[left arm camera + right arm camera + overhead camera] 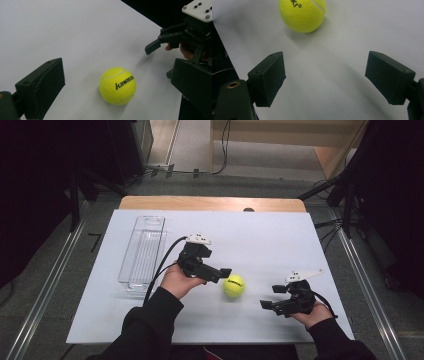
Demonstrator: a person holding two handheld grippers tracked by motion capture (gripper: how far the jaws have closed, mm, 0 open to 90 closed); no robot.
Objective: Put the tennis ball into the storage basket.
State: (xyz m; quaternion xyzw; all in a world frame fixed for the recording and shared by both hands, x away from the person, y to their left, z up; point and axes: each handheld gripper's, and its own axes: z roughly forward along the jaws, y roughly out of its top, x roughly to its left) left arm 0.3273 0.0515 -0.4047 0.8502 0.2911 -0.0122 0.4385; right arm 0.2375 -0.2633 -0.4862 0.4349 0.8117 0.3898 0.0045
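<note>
A yellow tennis ball (233,285) with black lettering rests on the white table top (260,235), between the two hands. My left gripper (219,265) is open and points at it from the left, jaws just short of the ball. In the left gripper view the ball (117,85) lies ahead, between the wide-spread jaws of that gripper (118,73). My right gripper (272,296) is open and empty to the ball's right, also aimed at it. In the right gripper view the ball (302,13) sits beyond the jaws of that gripper (325,67), to the upper left. The right gripper (162,41) also appears far off in the left gripper view.
A clear plastic bin (142,255), long and narrow, stands on the left part of the table, behind the left hand. A wooden table edge (210,202) shows at the back. Metal rails and dark stands flank the table.
</note>
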